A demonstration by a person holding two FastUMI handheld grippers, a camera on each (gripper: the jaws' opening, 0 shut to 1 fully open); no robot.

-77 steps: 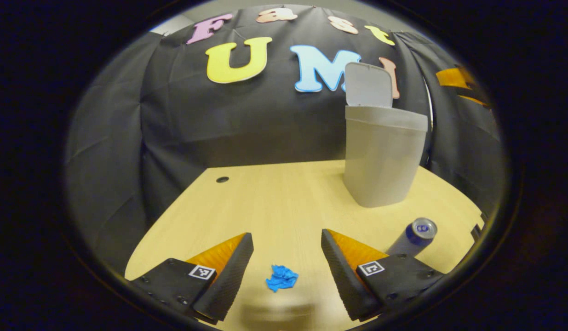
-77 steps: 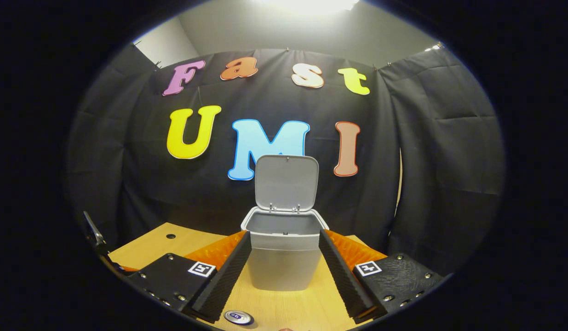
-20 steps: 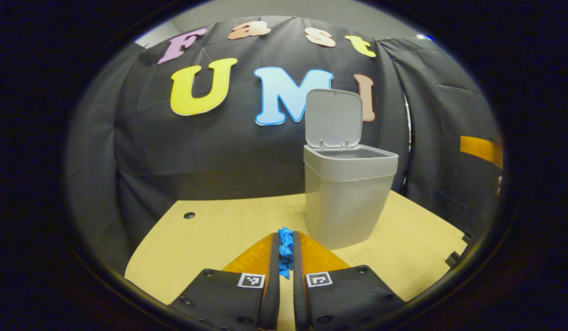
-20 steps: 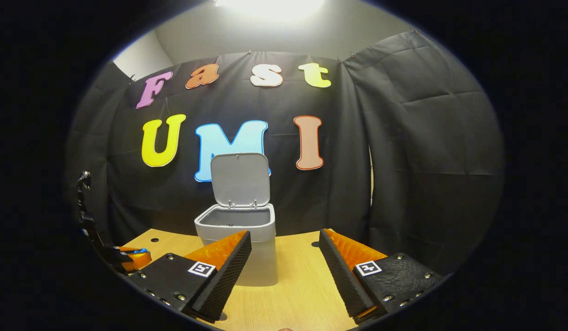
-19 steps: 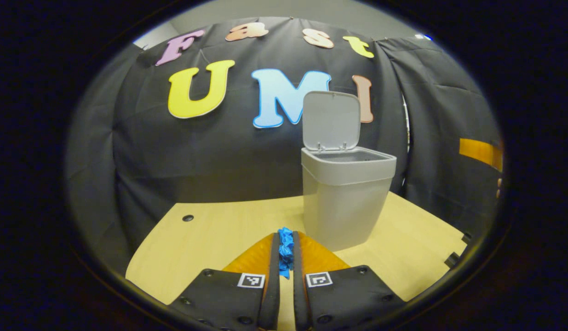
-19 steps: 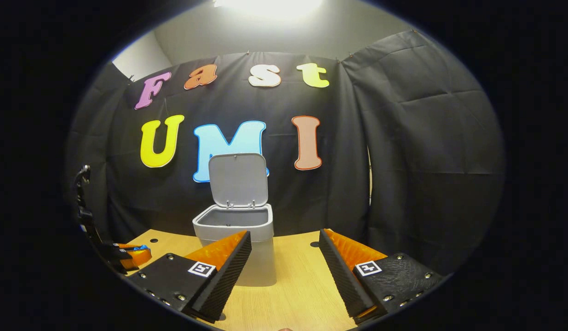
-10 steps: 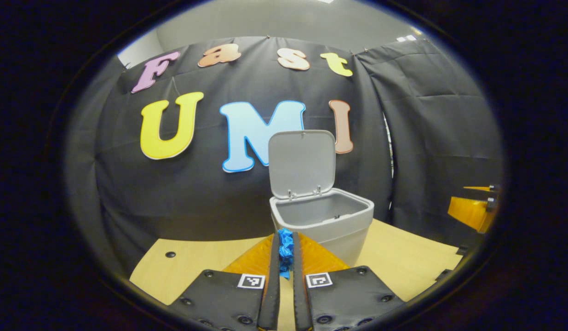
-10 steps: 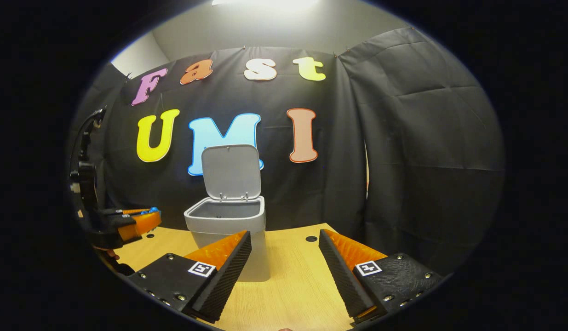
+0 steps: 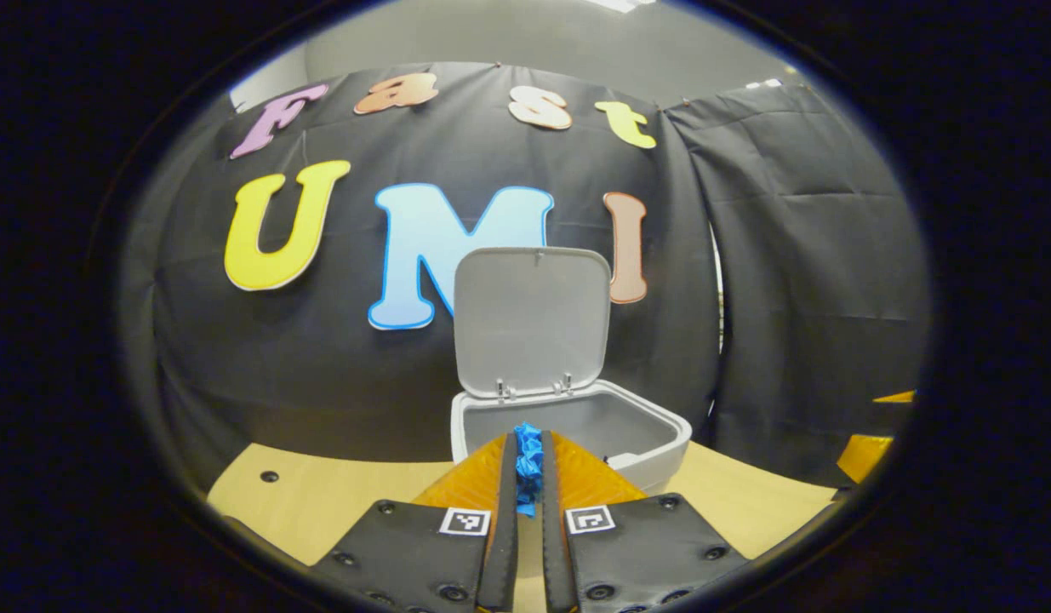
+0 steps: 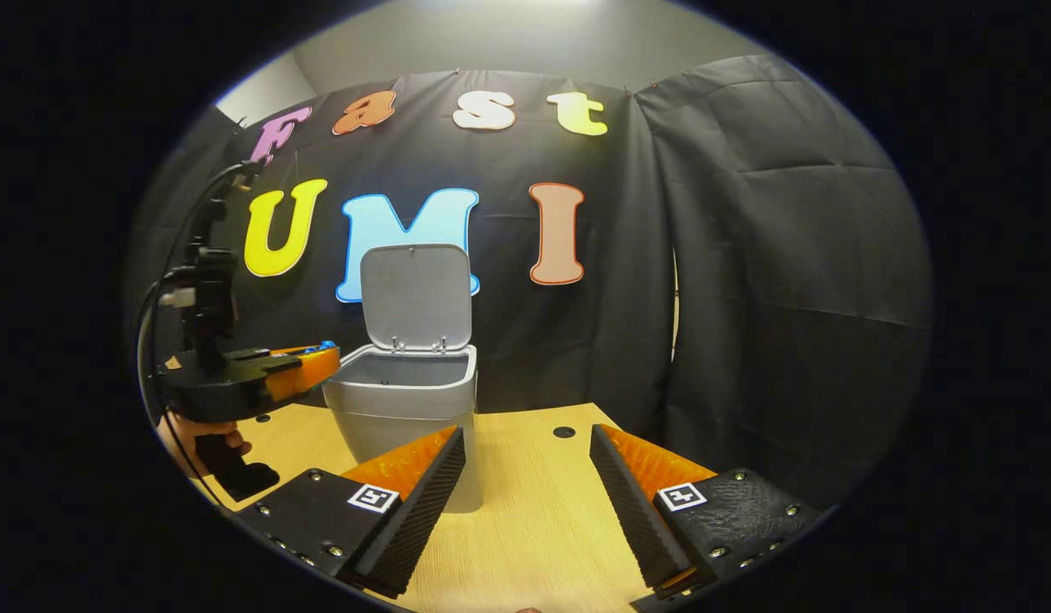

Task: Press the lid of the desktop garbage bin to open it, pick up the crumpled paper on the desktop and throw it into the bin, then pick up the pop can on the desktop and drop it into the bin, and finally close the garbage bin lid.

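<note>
We hold the left gripper (image 9: 526, 451) level at the near rim of the bin (image 9: 653, 438), low in the middle of the left gripper view, its jaws pinching the crumpled paper (image 9: 528, 455). The lid (image 9: 532, 319) stands upright behind. In the right gripper view, a hand (image 10: 197, 438) grips the left gripper's handle at the left edge. The right gripper (image 10: 527, 464) hovers over the worktop (image 10: 542, 528), jaws spread wide and holding nothing, with the bin up and to the left.

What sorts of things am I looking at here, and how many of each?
Bins: 1, the grey bin, lid up
Crumpled paper: 1, the blue paper, pinched in the left gripper
Grippers: 2, left gripper and right gripper
Tables: 1, the wooden table
Total: 5
</note>
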